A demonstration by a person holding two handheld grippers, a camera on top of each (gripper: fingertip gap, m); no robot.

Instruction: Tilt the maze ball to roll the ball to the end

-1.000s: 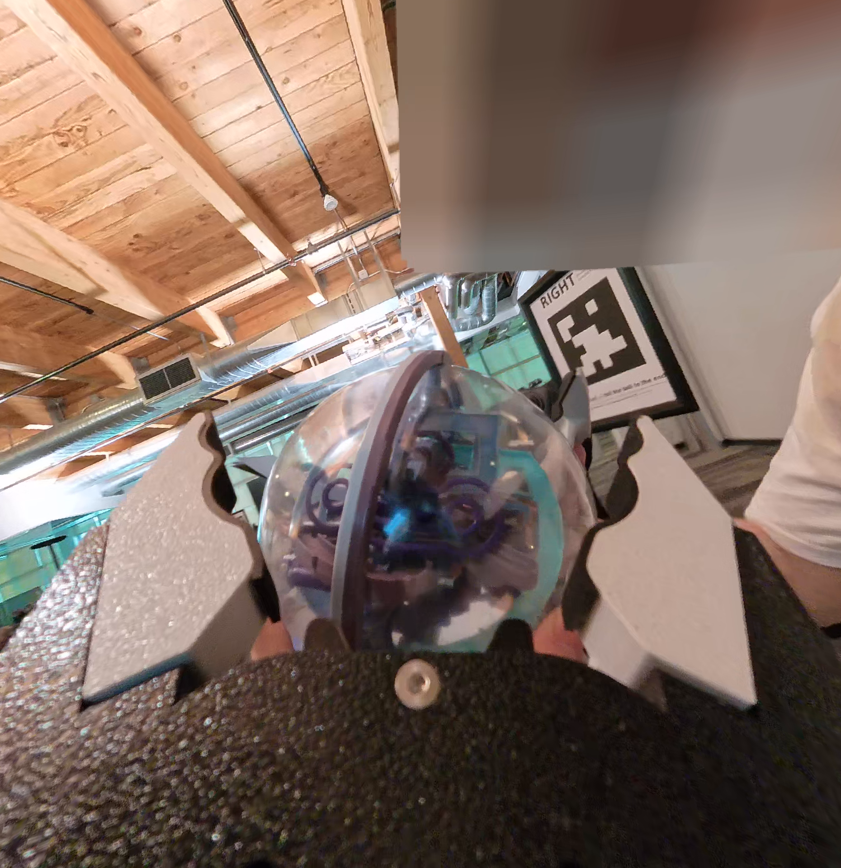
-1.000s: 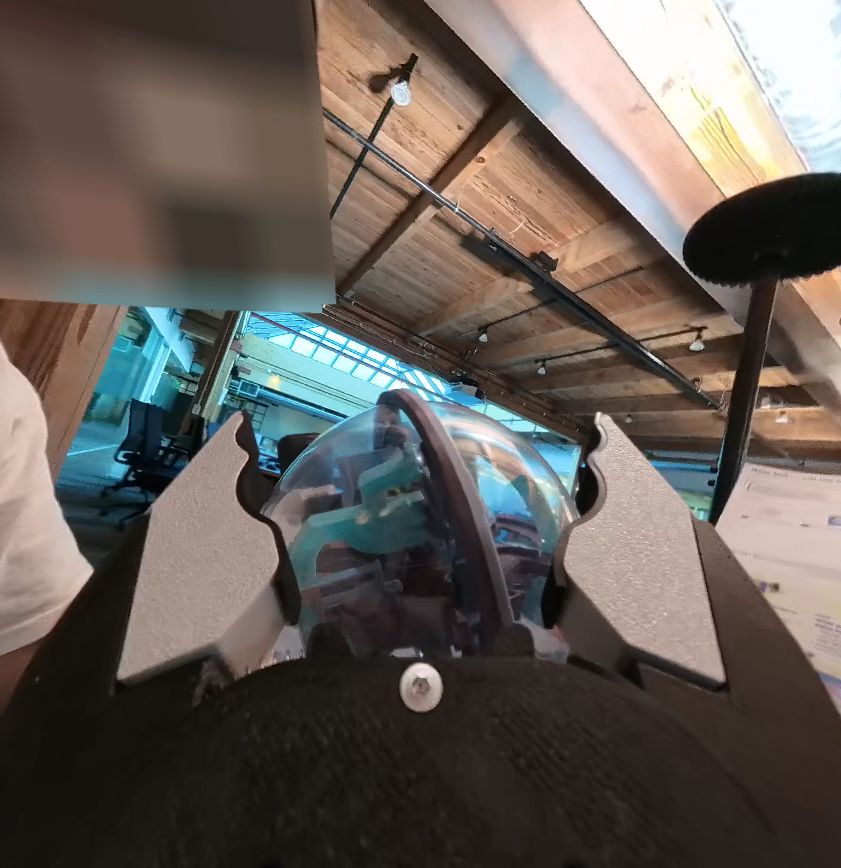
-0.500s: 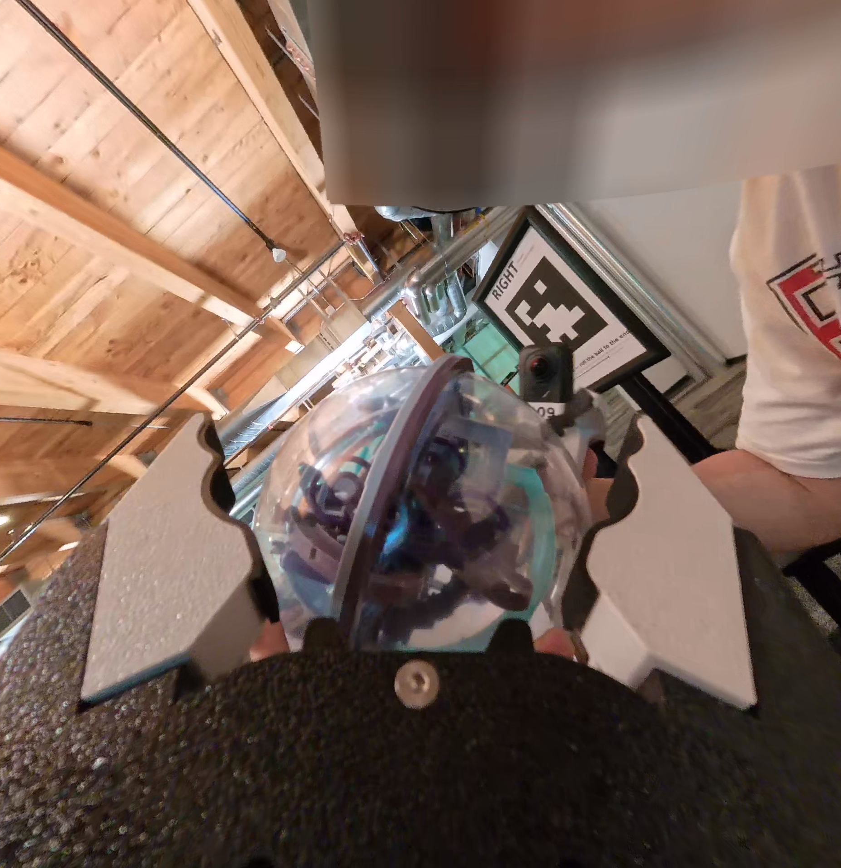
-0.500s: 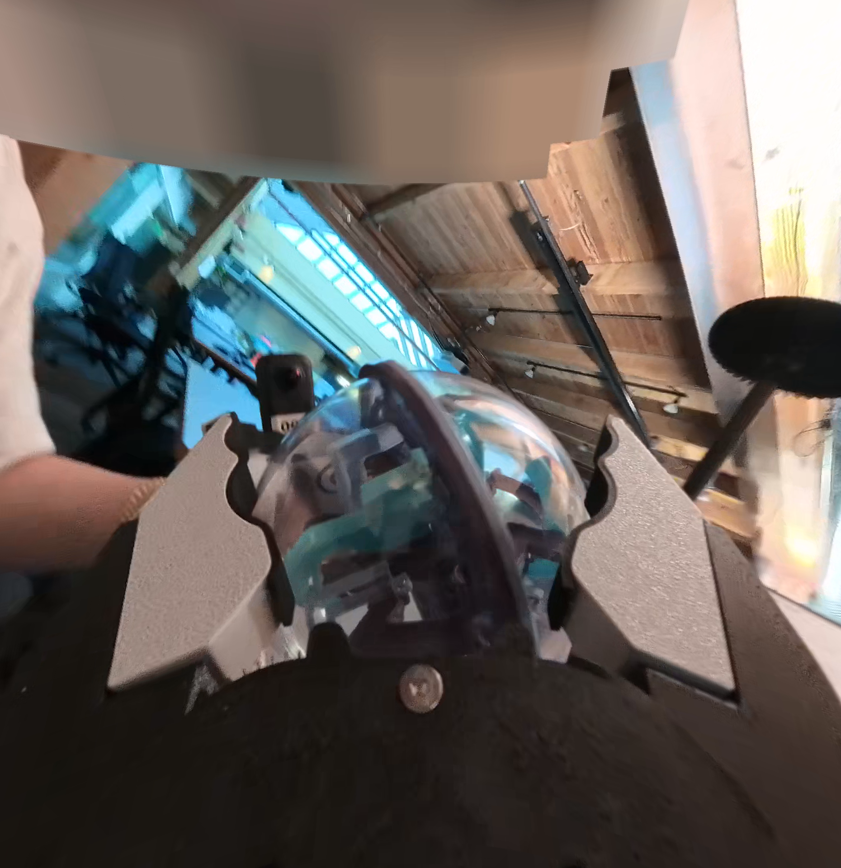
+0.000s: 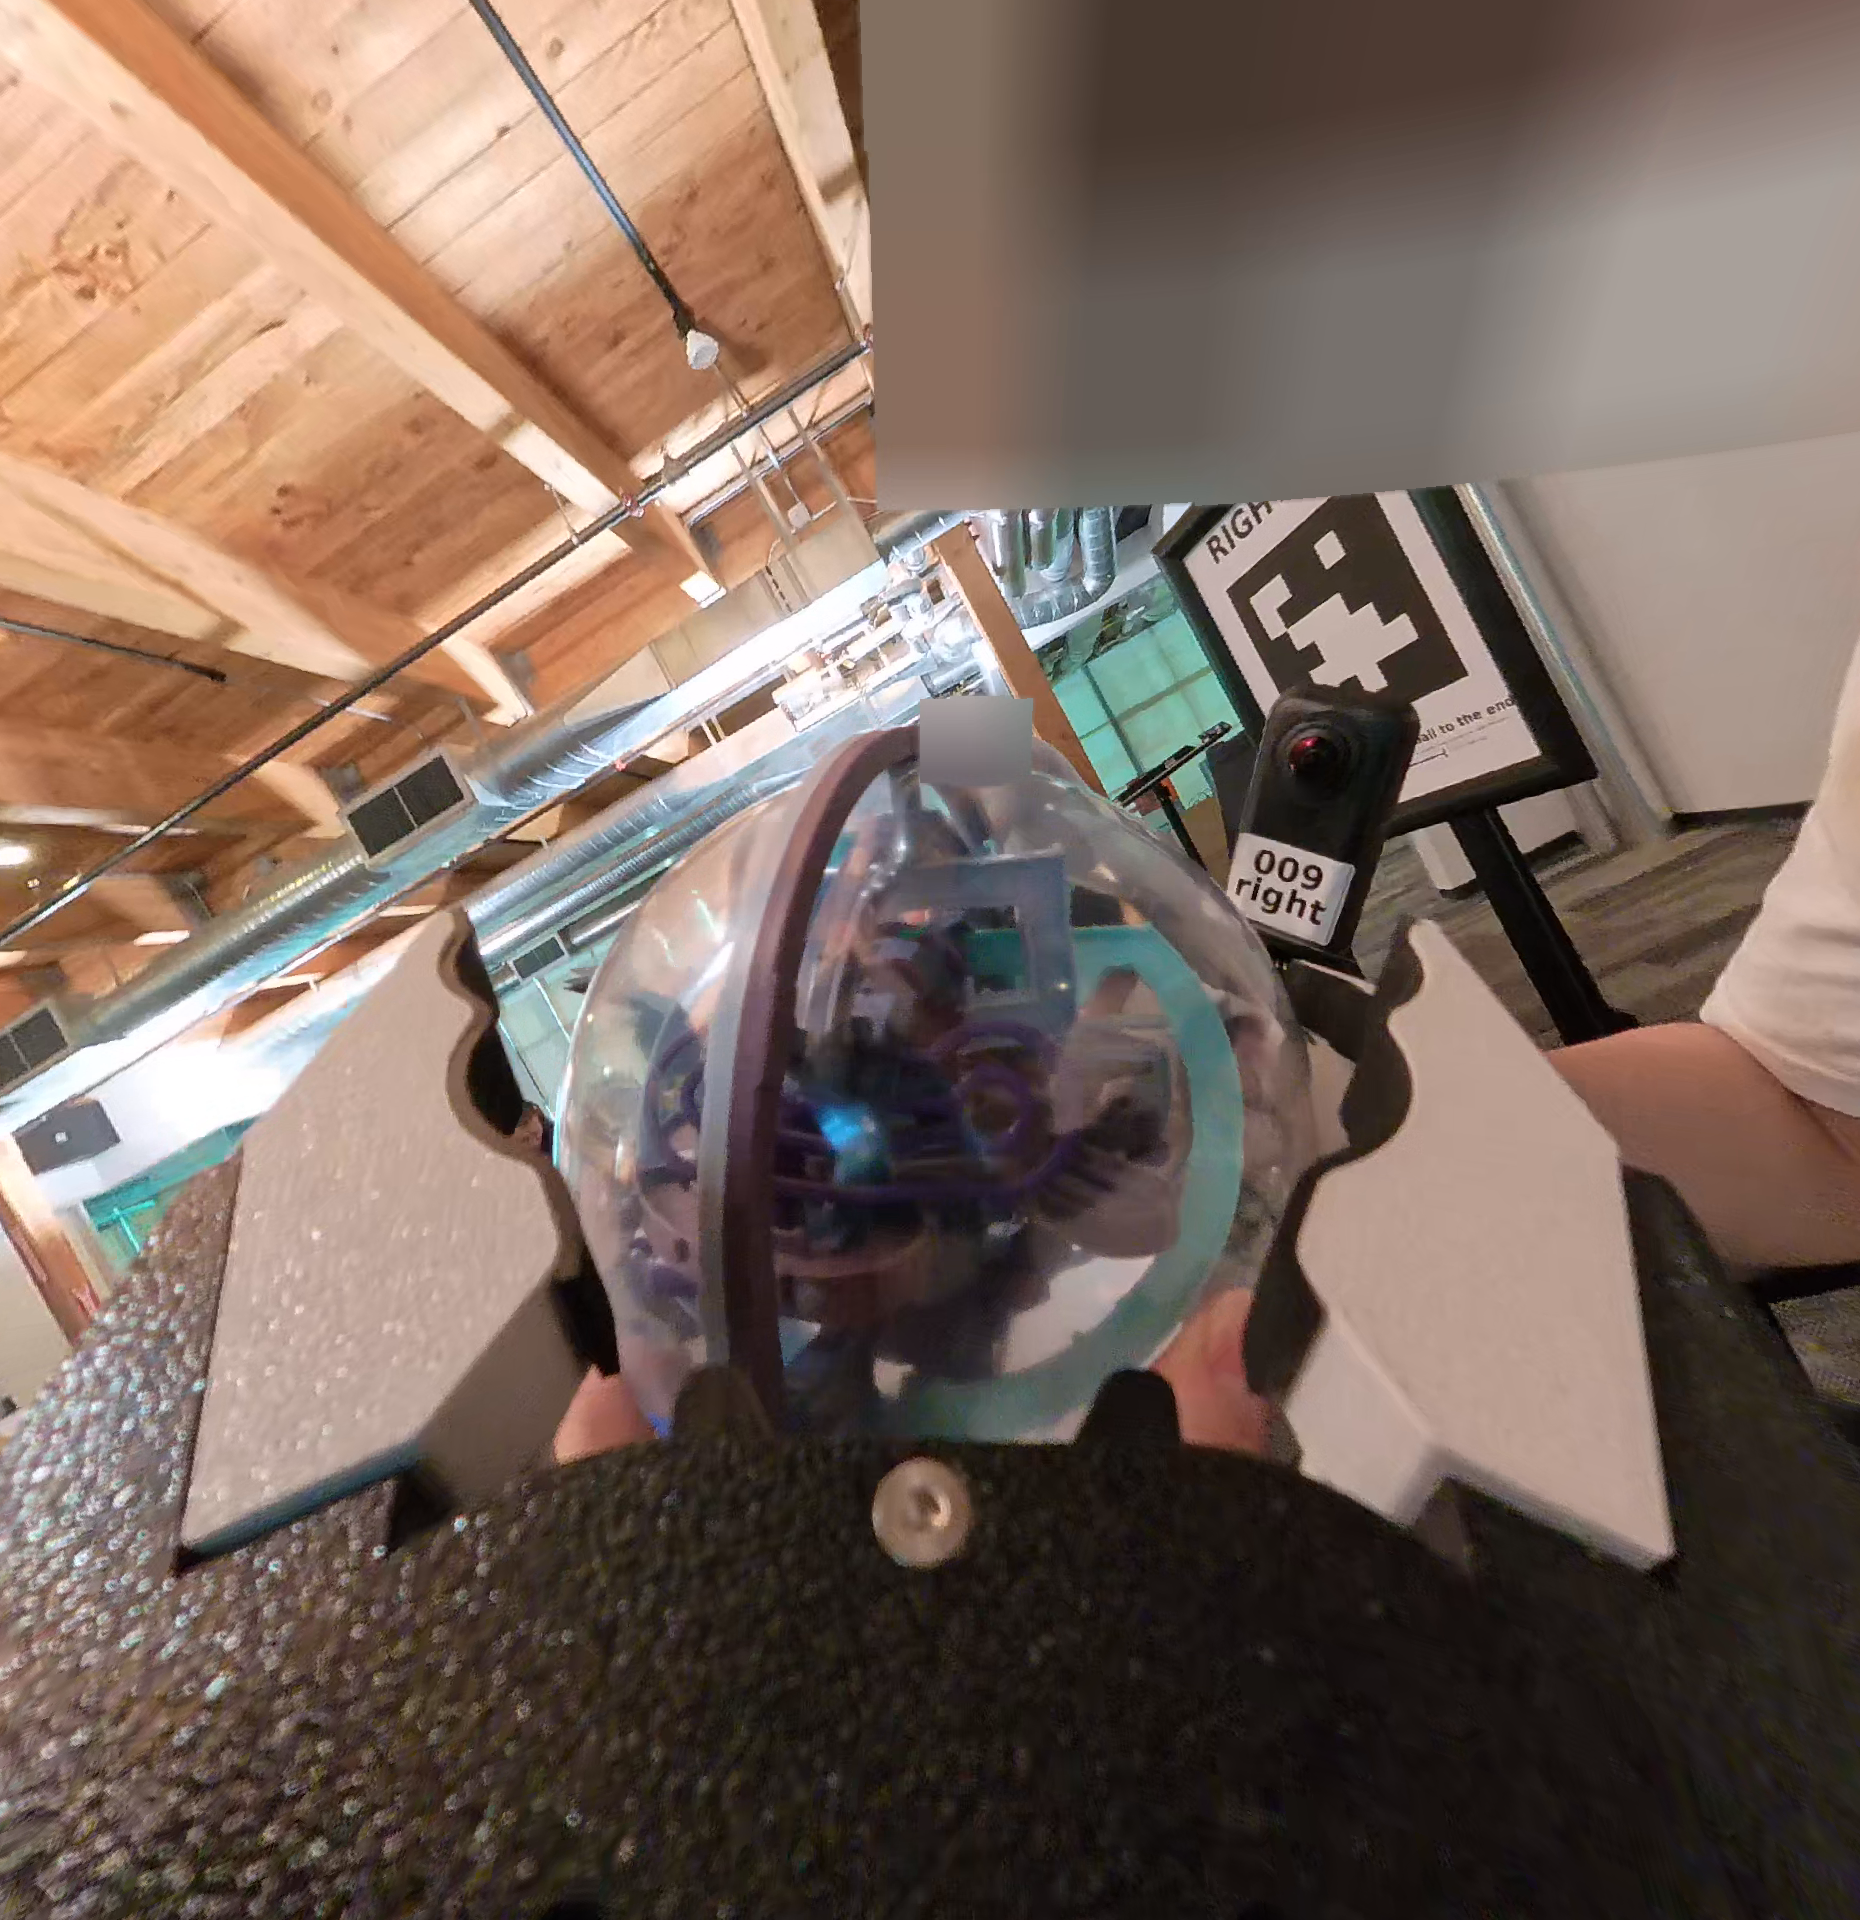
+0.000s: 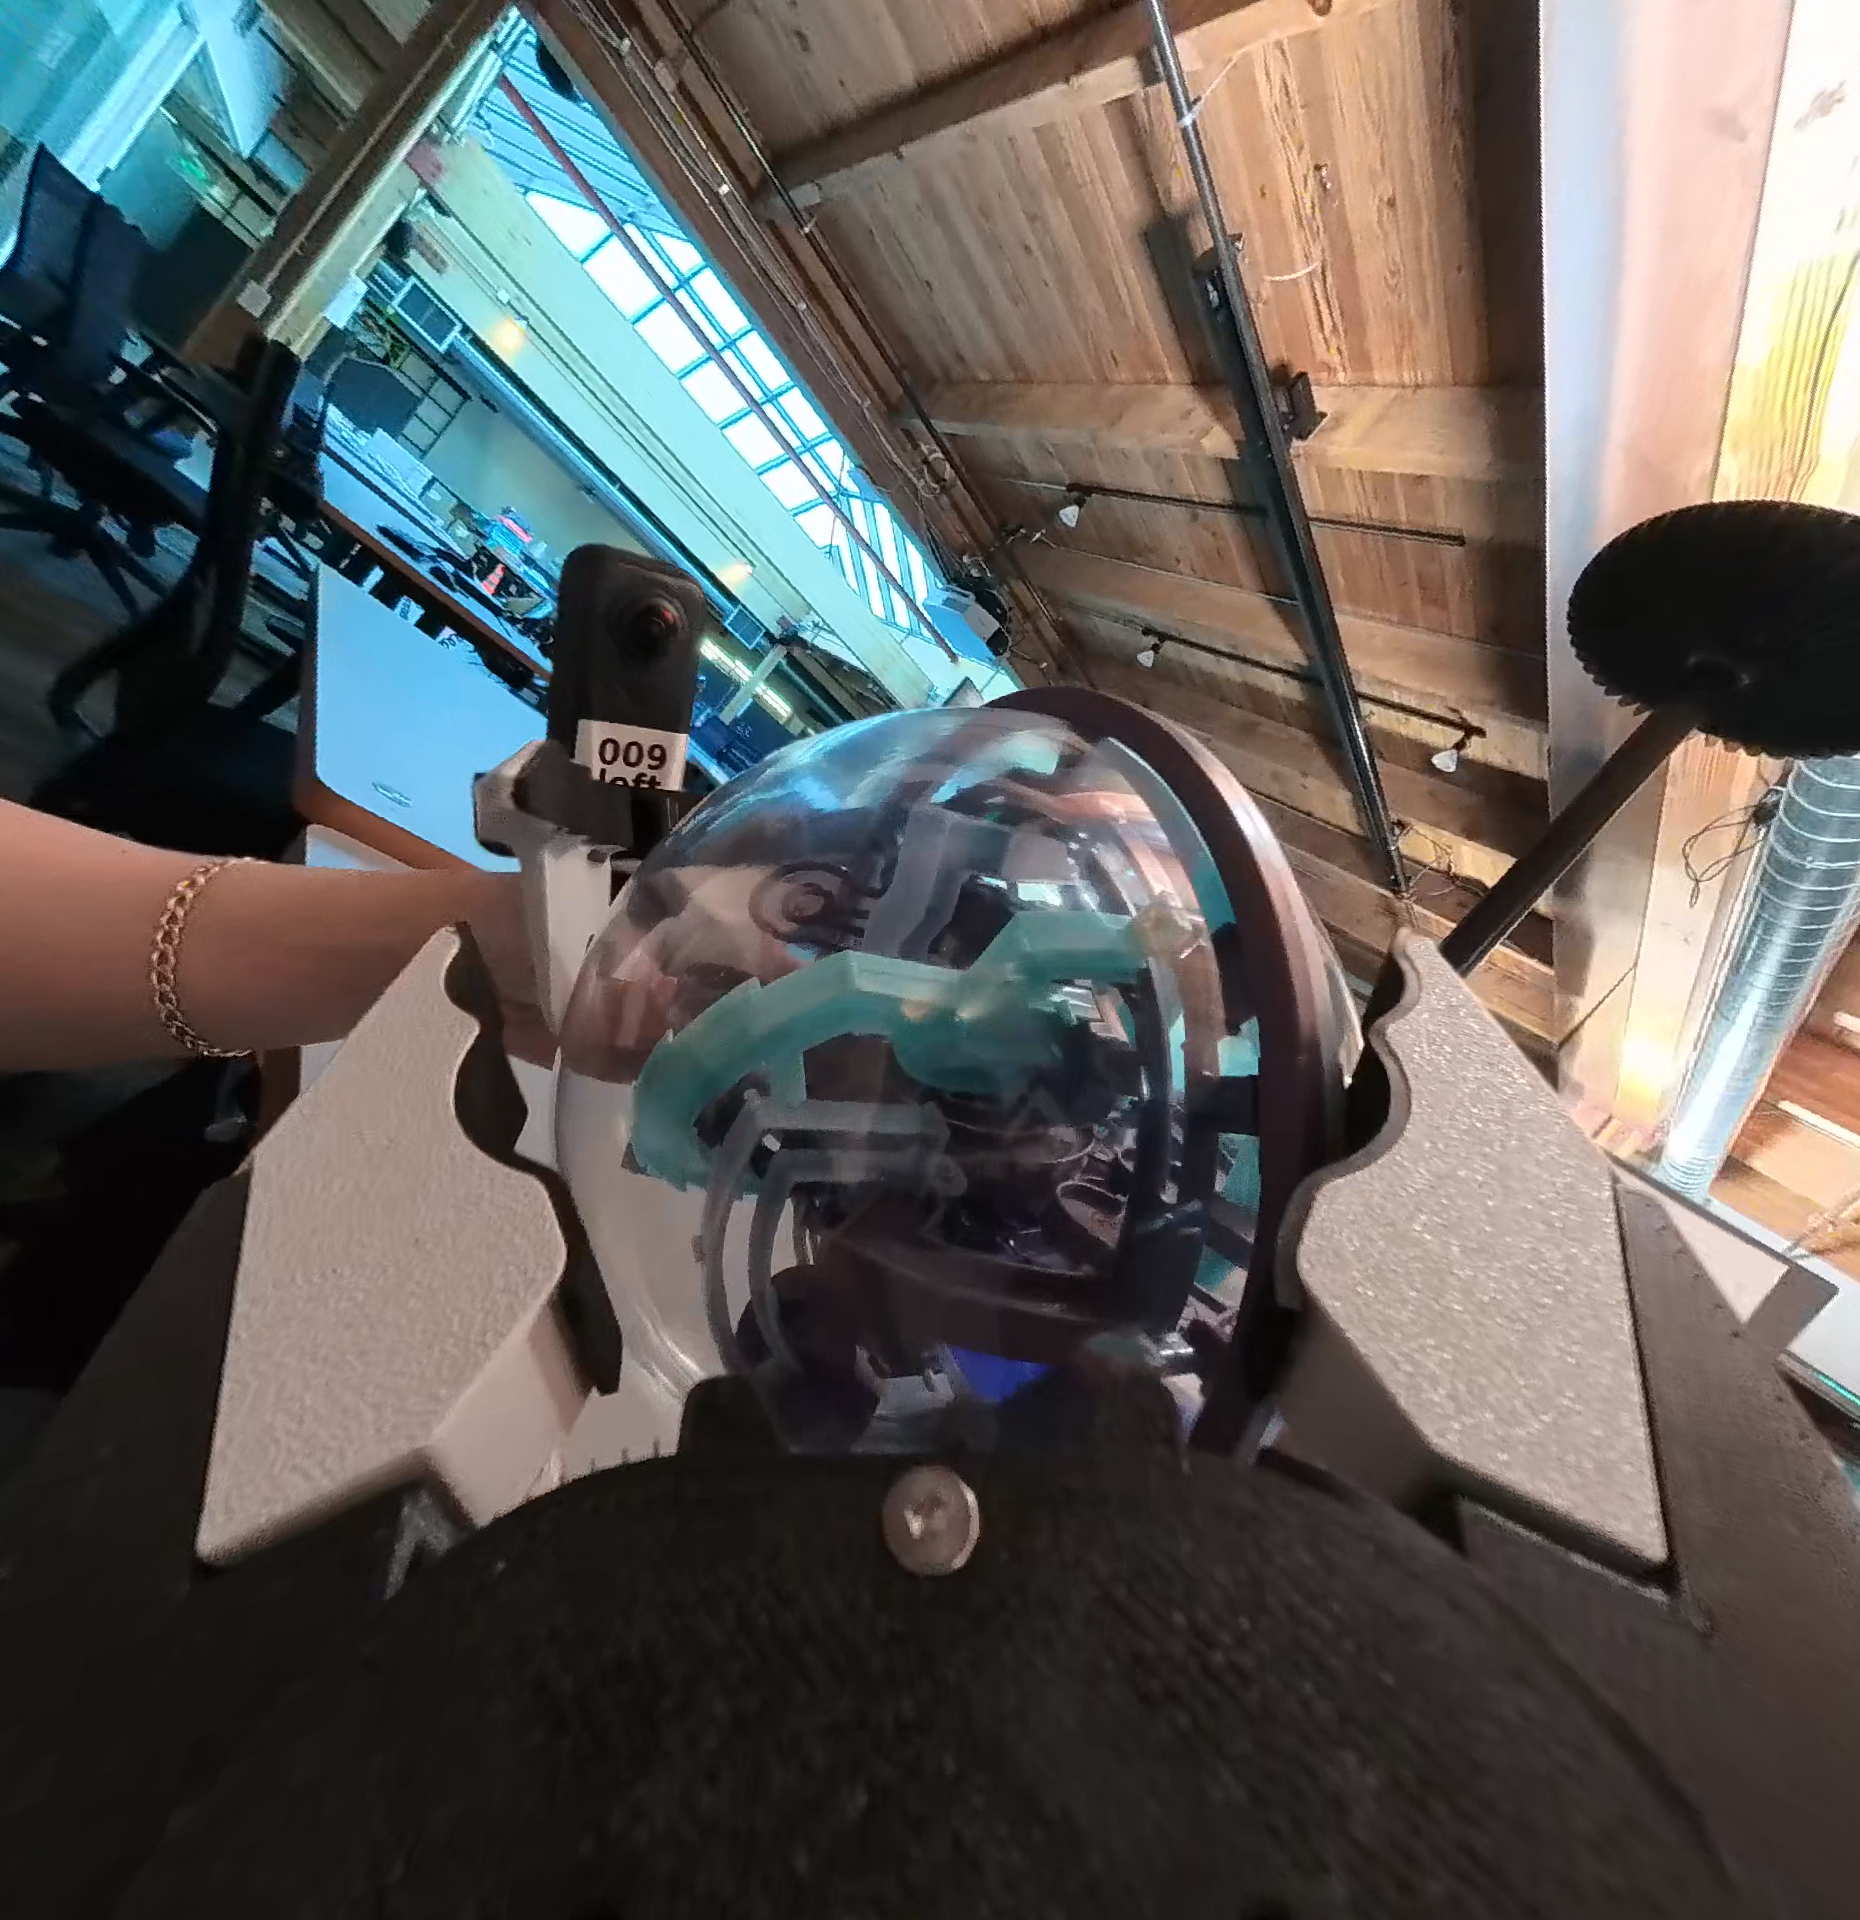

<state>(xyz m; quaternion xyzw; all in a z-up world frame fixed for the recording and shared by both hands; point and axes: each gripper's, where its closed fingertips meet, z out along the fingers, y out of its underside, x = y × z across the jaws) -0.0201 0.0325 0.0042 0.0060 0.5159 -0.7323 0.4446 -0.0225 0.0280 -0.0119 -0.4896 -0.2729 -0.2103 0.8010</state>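
Note:
The maze ball is a clear sphere with a dark ring around it and teal, purple and grey tracks inside. It is held up in the air between both grippers. My left gripper is shut on it, with a grey finger pressed on each side. The ball also shows in the right wrist view, where my right gripper is shut on it from the opposite side. The right gripper's black camera shows behind the ball. The left gripper's camera shows in the right wrist view. I cannot make out the small ball inside.
A person's forearm is at the right, and an arm with a bracelet is at the left. A framed marker sign on a black stand is behind. A black disc on a pole is at the upper right. Wooden ceiling overhead.
Both grippers have tilted and rolled with the maze ball between them. In the right wrist view the dark ring has shifted from the middle towards the right finger, and those fingers stand a little wider.

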